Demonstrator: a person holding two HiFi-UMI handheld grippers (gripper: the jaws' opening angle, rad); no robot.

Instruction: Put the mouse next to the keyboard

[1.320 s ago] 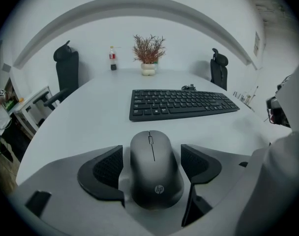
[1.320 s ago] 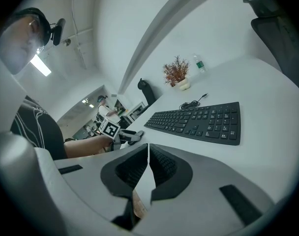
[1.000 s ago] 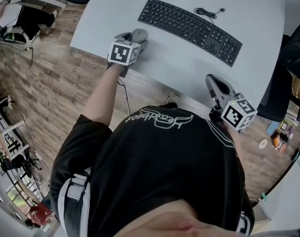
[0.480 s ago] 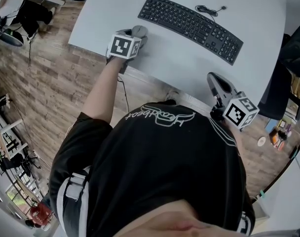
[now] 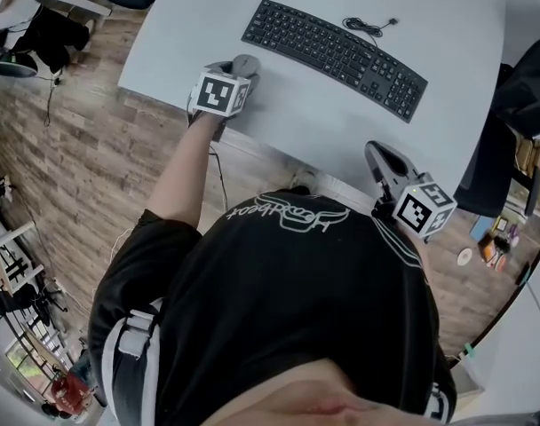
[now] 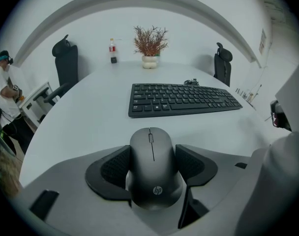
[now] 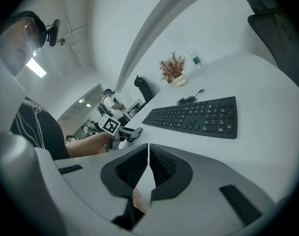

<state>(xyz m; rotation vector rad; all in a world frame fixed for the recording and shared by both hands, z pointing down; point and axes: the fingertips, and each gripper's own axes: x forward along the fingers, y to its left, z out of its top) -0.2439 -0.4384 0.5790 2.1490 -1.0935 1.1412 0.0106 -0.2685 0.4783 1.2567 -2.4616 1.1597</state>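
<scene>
- The mouse point(image 6: 153, 173) is enclosed by the left gripper point(image 6: 152, 156), whose jaws have just been closing; both pads are set against its flanks.
- The mouse is seen on the white table point(image 6: 80, 127), near its near edge, a little nearer than the left end of the keyboard point(image 6: 181, 99) and apart from it.
- The right gripper point(image 7: 147, 163) is held at the table's near right edge, its jaws pressed together with nothing between them.
- A dried plant point(image 6: 150, 39) is held in a small pot point(image 6: 149, 62) at the far side.

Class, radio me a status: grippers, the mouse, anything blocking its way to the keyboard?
Left gripper: jaws have just been closing, now on the mouse. Right gripper shut, empty. Mouse on table, short of keyboard. Path clear.
</scene>
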